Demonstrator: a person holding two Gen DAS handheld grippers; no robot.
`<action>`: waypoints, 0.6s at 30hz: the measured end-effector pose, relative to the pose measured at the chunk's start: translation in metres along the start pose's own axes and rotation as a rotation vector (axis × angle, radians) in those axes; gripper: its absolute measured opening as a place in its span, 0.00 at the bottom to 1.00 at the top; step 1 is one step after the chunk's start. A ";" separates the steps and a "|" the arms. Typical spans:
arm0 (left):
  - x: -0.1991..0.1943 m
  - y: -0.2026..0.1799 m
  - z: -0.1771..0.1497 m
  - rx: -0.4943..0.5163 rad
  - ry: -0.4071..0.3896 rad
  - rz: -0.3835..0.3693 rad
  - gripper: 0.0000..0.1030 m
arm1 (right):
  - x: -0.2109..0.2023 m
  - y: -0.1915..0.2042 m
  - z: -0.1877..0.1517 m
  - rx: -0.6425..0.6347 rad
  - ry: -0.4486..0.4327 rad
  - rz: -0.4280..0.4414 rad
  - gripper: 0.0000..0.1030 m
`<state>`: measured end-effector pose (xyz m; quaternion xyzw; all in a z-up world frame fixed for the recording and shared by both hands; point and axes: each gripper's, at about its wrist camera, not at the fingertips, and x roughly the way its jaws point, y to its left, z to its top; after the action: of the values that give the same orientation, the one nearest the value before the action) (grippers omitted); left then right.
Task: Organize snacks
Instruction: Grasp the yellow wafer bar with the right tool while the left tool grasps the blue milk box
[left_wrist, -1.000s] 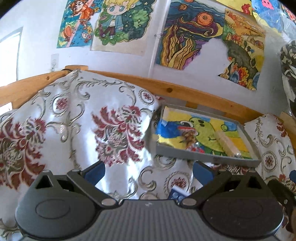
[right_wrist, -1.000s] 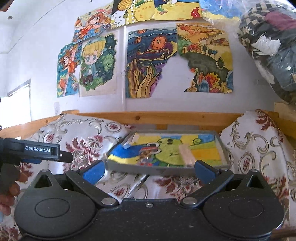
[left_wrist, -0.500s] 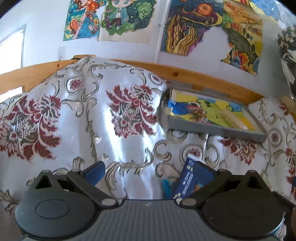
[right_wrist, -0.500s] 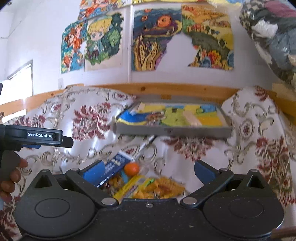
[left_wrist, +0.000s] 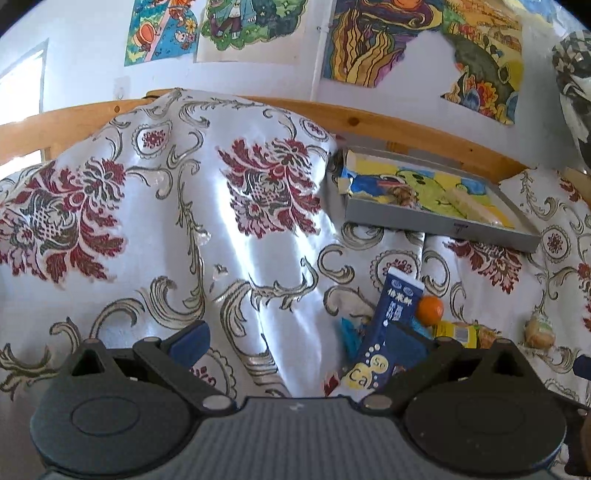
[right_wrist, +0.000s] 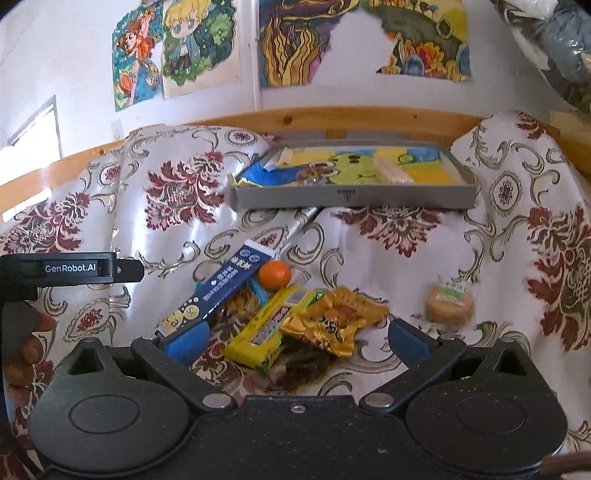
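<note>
Both grippers hover with fingers spread wide, holding nothing: the right gripper (right_wrist: 295, 338) above a snack pile (right_wrist: 295, 317) on the patterned cloth (right_wrist: 369, 240); the left gripper (left_wrist: 297, 341) beside it. A gray tray (right_wrist: 354, 195) sits behind.

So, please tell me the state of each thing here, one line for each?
Left gripper: jaws open, empty.
Right gripper: jaws open, empty, over the pile.
Grey tray: open, two snacks already inside.
Blue packet: sealed, lying on the pile.
Orange ball: loose, beside the blue packet.
Yellow bar: wrapped, in the pile.
Round cake: wrapped, lying apart.
</note>
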<state>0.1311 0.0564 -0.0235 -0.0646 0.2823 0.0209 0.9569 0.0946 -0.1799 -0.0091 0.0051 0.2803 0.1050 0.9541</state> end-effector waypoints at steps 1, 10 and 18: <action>0.001 0.000 -0.001 0.003 0.003 0.001 0.99 | 0.001 0.000 -0.001 0.001 0.005 -0.001 0.99; 0.013 0.000 -0.005 0.044 0.011 -0.006 0.99 | 0.013 0.003 -0.005 -0.001 0.056 -0.001 0.99; 0.025 0.003 -0.004 0.056 0.031 -0.013 0.99 | 0.024 0.009 -0.007 -0.023 0.102 0.001 0.99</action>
<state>0.1498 0.0588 -0.0411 -0.0399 0.2969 0.0057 0.9541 0.1084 -0.1664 -0.0270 -0.0110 0.3275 0.1087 0.9385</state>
